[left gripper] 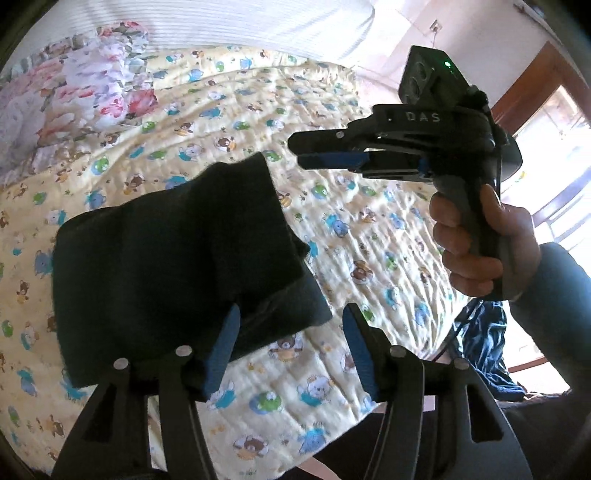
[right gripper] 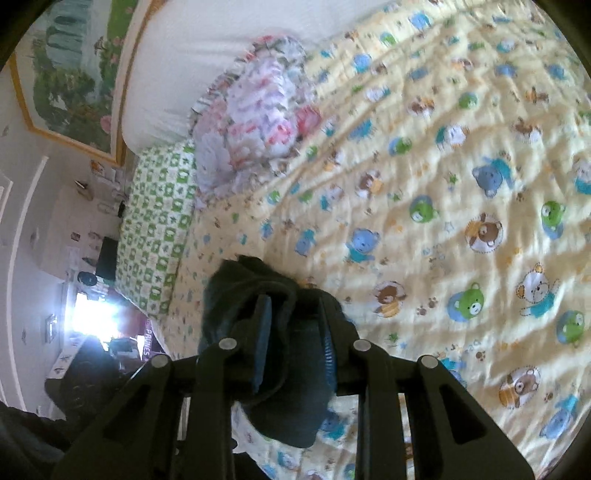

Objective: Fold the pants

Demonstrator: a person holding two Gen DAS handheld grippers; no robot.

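yellow quilt (left gripper: 369, 236) printed with bears and frogs covers the bed, and a floral pillow (left gripper: 92, 88) lies at its far left corner against a pale headboard (left gripper: 221, 22). folded dark pants (left gripper: 166, 266) rest on the quilt near its front edge, left of the middle. the left gripper (left gripper: 291, 350) hangs over their near right corner with its jaws wide; its left pad (left gripper: 225, 347) lies against the cloth, the right one is clear of it, over bare quilt. to the right, a hand (left gripper: 476, 243) in a dark sleeve holds the right gripper (left gripper: 325, 151) level above the quilt, seen side-on there with nothing visibly in it.

the right wrist view adds a framed painting (right gripper: 70, 74) on the wall, a green checked sheet (right gripper: 155, 229) at the bed's left edge and a bright window low down. in that view dark cloth (right gripper: 291, 398) fills the narrow gap of the right gripper (right gripper: 295, 325), whose jaws are pinched on it, blocking the quilt behind.
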